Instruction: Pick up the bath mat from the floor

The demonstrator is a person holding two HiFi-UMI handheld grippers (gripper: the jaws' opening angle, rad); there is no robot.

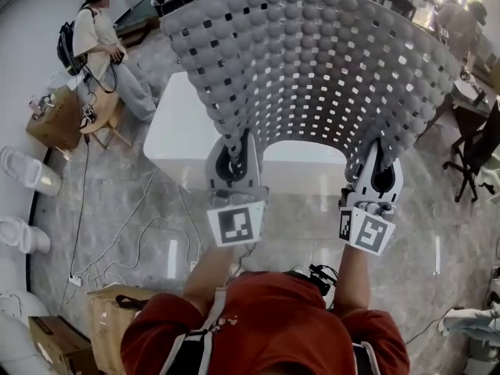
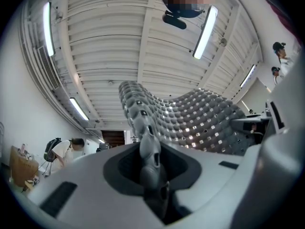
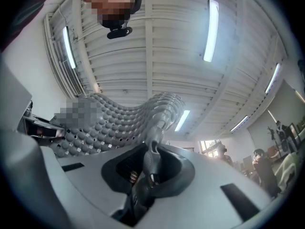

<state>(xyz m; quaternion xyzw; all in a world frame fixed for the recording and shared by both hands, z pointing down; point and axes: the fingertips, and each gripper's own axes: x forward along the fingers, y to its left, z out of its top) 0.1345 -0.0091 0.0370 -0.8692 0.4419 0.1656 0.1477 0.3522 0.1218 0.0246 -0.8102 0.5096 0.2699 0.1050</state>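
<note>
near: your left gripper (image 1: 233,161) jaws pinch one near corner of the bath mat (image 1: 312,61) | your right gripper (image 1: 376,174) jaws pinch the other corner, likely to keep it spread, not bunched | far: mat is aloft, clear of the floor (image 1: 117,201), arching above the white tabletop (image 1: 176,131)

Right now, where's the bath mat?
Head view, top centre: the bath mat is held arched above the white table, near corners clamped in the left gripper and right gripper.
</note>
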